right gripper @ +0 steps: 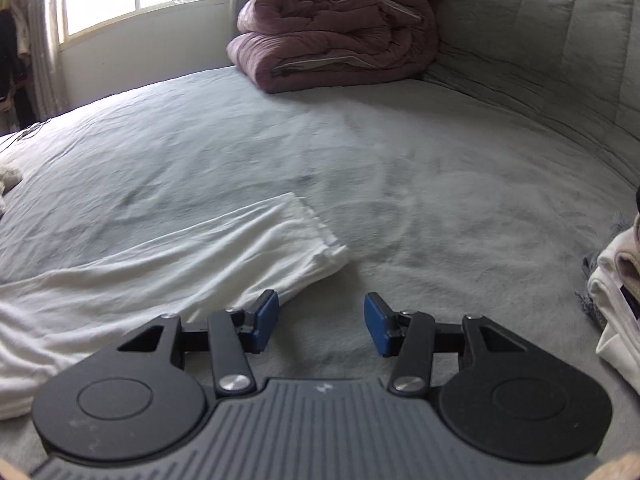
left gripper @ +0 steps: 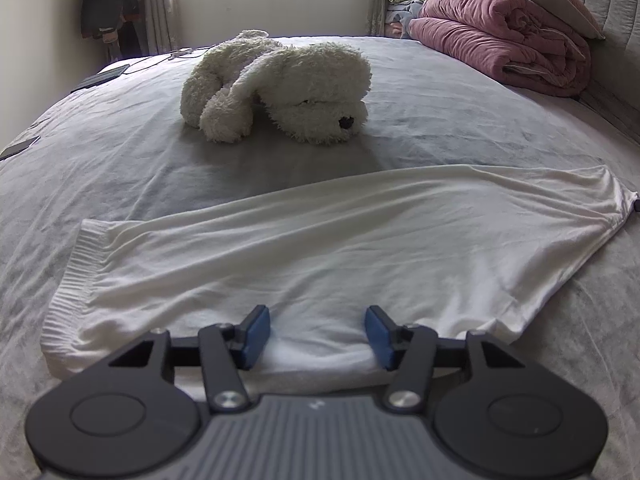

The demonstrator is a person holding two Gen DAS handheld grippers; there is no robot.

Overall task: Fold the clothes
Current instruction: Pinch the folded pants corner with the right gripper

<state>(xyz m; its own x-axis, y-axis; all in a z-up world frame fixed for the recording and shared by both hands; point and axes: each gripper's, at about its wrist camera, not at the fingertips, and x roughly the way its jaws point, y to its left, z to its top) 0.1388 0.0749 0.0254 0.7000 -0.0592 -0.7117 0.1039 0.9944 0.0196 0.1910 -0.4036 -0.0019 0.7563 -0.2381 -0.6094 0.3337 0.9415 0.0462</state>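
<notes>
A white garment [left gripper: 320, 240], folded lengthwise into a long band with a ribbed waistband at its left end, lies across the grey bed sheet [left gripper: 100, 184]. My left gripper [left gripper: 318, 334] hovers over the garment's near edge, its blue pads apart with cloth lying slack between them, not pinched. In the right wrist view the same garment [right gripper: 180, 264] ends in a hemmed leg end near the middle. My right gripper [right gripper: 320, 324] stands open just right of that end, over bare sheet, with nothing between its pads.
A white plush dog [left gripper: 280, 88] lies on the bed beyond the garment. A folded pink duvet [left gripper: 500, 44] and pillows sit at the headboard. A stack of folded clothes [right gripper: 616, 292] rests at the right edge. Dark flat devices [left gripper: 102, 78] lie at the bed's far left.
</notes>
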